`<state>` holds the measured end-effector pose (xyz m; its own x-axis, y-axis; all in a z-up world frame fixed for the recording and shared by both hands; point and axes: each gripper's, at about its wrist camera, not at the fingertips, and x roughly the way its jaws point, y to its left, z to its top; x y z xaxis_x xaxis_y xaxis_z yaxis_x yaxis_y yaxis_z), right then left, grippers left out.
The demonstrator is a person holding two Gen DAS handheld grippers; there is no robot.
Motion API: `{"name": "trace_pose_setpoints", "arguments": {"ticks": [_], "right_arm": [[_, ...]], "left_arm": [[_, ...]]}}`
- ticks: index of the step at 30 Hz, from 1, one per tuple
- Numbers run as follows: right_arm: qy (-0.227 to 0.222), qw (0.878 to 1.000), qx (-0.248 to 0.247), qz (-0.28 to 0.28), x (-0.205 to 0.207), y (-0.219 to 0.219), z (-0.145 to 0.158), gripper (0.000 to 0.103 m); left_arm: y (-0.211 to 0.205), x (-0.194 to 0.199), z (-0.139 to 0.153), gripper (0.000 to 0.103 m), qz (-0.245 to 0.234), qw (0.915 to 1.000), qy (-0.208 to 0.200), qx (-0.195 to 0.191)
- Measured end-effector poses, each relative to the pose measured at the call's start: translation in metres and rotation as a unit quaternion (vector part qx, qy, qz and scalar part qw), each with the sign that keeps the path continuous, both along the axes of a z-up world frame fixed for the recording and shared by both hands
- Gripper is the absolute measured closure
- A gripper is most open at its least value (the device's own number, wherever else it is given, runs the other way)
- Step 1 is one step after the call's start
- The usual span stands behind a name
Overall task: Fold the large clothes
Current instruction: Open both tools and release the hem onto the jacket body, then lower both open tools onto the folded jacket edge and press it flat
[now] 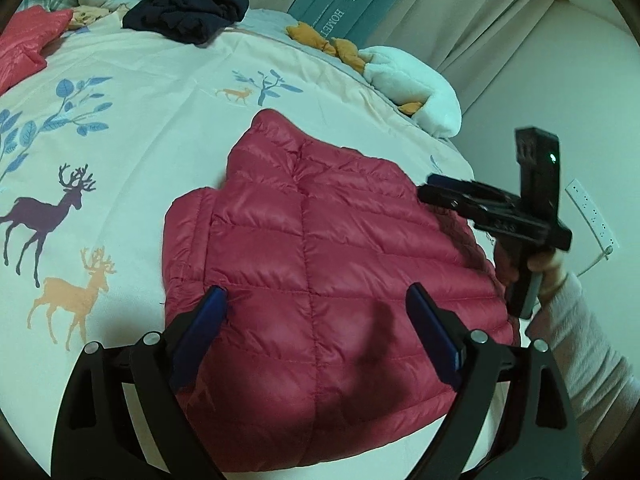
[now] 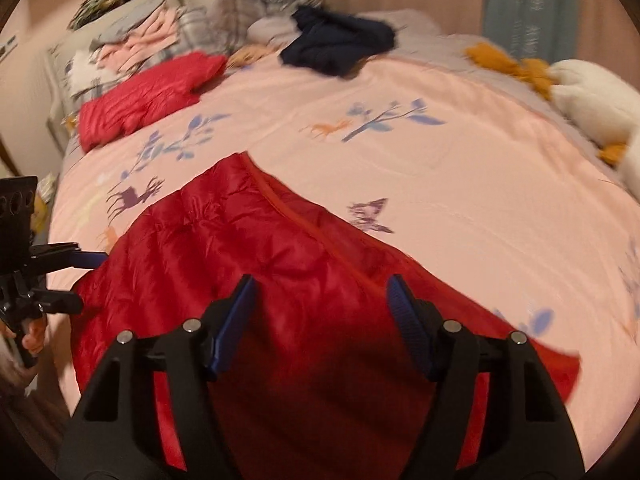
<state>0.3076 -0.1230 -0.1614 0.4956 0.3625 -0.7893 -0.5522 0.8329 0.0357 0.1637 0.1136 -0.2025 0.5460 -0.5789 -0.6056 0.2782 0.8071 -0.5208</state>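
Note:
A red quilted puffer jacket (image 1: 320,264) lies folded on the deer-print bedspread (image 1: 120,140). My left gripper (image 1: 316,300) hovers over the jacket's near part, open, with nothing between its blue pads. In the left wrist view my right gripper (image 1: 430,190) sits at the jacket's right edge, held by a hand in a white sleeve. The blurred right wrist view shows the jacket (image 2: 280,264) beneath my right gripper (image 2: 320,284), which is open and empty. The left gripper (image 2: 86,280) shows at that view's left edge, beside the jacket.
A second red jacket (image 2: 144,96) lies folded at the far left of the bed. A dark navy garment (image 1: 188,8) is heaped at the back. A white and orange plush (image 1: 412,84) lines the right edge. Stacked clothes (image 2: 132,40) and pillows sit at the headboard.

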Motion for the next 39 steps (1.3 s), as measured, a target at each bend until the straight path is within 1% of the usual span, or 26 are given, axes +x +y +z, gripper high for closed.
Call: {"name": "trace_pose_setpoints", "arguments": {"ticks": [3, 4, 5, 6, 7, 8, 9, 10, 11, 12, 14, 15, 17, 20, 21, 23, 24, 25, 26, 27, 30, 32, 34, 35, 37, 39], "right_arm": [[0.048, 0.999, -0.001, 0.023, 0.021, 0.003, -0.014, 0.034], [0.075, 0.997, 0.005, 0.027, 0.029, 0.002, -0.021, 0.037], [0.092, 0.995, 0.004, 0.028, 0.033, 0.003, -0.027, 0.041], [0.102, 0.994, 0.001, 0.031, 0.034, 0.004, -0.032, 0.053], [0.103, 0.994, -0.001, 0.034, 0.033, 0.005, -0.033, 0.063], [0.095, 0.995, -0.009, 0.041, 0.028, 0.007, -0.034, 0.071], [0.074, 0.996, -0.023, 0.046, 0.021, 0.011, -0.032, 0.086], [0.057, 0.997, -0.036, 0.048, 0.016, 0.014, -0.030, 0.093], [0.033, 0.997, -0.050, 0.047, 0.010, 0.019, -0.025, 0.095], [-0.001, 0.997, -0.060, 0.046, 0.001, 0.023, -0.015, 0.097], [-0.048, 0.996, -0.060, 0.038, -0.001, 0.027, 0.001, 0.098], [-0.063, 0.996, -0.052, 0.030, 0.000, 0.026, 0.008, 0.098], [-0.088, 0.994, -0.068, 0.017, 0.006, 0.031, 0.008, 0.098], [-0.060, 0.994, -0.094, 0.011, 0.020, 0.042, -0.019, 0.098], [-0.049, 0.993, -0.106, 0.007, 0.024, 0.045, -0.031, 0.095], [-0.041, 0.994, -0.104, 0.001, 0.027, 0.046, -0.038, 0.091], [-0.043, 0.995, -0.093, -0.013, 0.029, 0.042, -0.034, 0.086], [-0.044, 0.995, -0.083, -0.029, 0.030, 0.037, -0.031, 0.070], [-0.047, 0.995, -0.072, -0.047, 0.030, 0.031, -0.024, 0.062], [-0.055, 0.995, -0.042, -0.070, 0.029, 0.018, -0.010, 0.057], [-0.082, 0.990, 0.020, -0.111, 0.014, -0.016, 0.021, 0.057], [-0.086, 0.988, 0.028, -0.124, 0.003, -0.033, 0.032, 0.058], [-0.080, 0.989, 0.018, -0.125, -0.009, -0.043, 0.034, 0.070], [-0.075, 0.990, 0.008, -0.122, -0.014, -0.045, 0.033, 0.073], [-0.061, 0.993, -0.010, -0.105, -0.023, -0.043, 0.025, 0.084], [-0.045, 0.995, -0.023, -0.082, -0.030, -0.035, 0.014, 0.087]], "left_arm": [[0.001, 0.004, -0.003, 0.012, -0.002, 1.0000, 0.004, -0.001], [0.001, 0.005, -0.004, 0.012, -0.002, 1.0000, 0.004, 0.002], [0.001, 0.005, -0.004, 0.012, -0.001, 1.0000, 0.005, 0.003], [0.001, 0.006, -0.006, 0.012, 0.001, 1.0000, 0.006, 0.002], [0.002, 0.008, -0.007, 0.012, 0.002, 1.0000, 0.008, -0.001], [0.002, 0.008, -0.009, 0.012, 0.003, 0.9999, 0.009, -0.003], [0.003, 0.010, -0.010, 0.012, 0.006, 0.9999, 0.012, -0.004], [0.003, 0.011, -0.012, 0.012, 0.006, 0.9998, 0.016, -0.007], [0.004, 0.013, -0.014, 0.012, 0.006, 0.9998, 0.018, -0.010], [0.005, 0.014, -0.015, 0.012, 0.006, 0.9996, 0.023, -0.013], [0.005, 0.015, -0.016, 0.012, 0.006, 0.9996, 0.024, -0.012], [0.004, 0.016, -0.016, 0.012, 0.006, 0.9997, 0.024, -0.010], [0.003, 0.017, -0.015, 0.012, 0.006, 0.9997, 0.022, -0.007], [0.003, 0.017, -0.014, 0.012, 0.012, 0.9997, 0.022, -0.006], [0.004, 0.016, -0.014, 0.012, 0.014, 0.9996, 0.023, -0.006], [0.005, 0.015, -0.013, 0.012, 0.018, 0.9995, 0.025, -0.007], [0.007, 0.013, -0.010, 0.012, 0.021, 0.9995, 0.024, -0.004], [0.008, 0.012, -0.009, 0.012, 0.023, 0.9995, 0.023, -0.001], [0.009, 0.011, -0.007, 0.012, 0.025, 0.9994, 0.023, 0.003], [0.011, 0.010, -0.004, 0.012, 0.029, 0.9993, 0.023, 0.008], [0.018, 0.004, 0.008, 0.012, 0.041, 0.9989, 0.010, 0.018], [0.022, -0.001, 0.020, 0.012, 0.046, 0.9986, -0.007, 0.023], [0.021, -0.002, 0.033, 0.012, 0.044, 0.9983, -0.029, 0.023], [0.018, 0.000, 0.039, 0.012, 0.037, 0.9984, -0.037, 0.021], [0.007, 0.008, 0.048, 0.012, 0.016, 0.9987, -0.045, 0.019], [-0.015, 0.024, 0.056, 0.012, -0.015, 0.9984, -0.050, 0.021]]}}
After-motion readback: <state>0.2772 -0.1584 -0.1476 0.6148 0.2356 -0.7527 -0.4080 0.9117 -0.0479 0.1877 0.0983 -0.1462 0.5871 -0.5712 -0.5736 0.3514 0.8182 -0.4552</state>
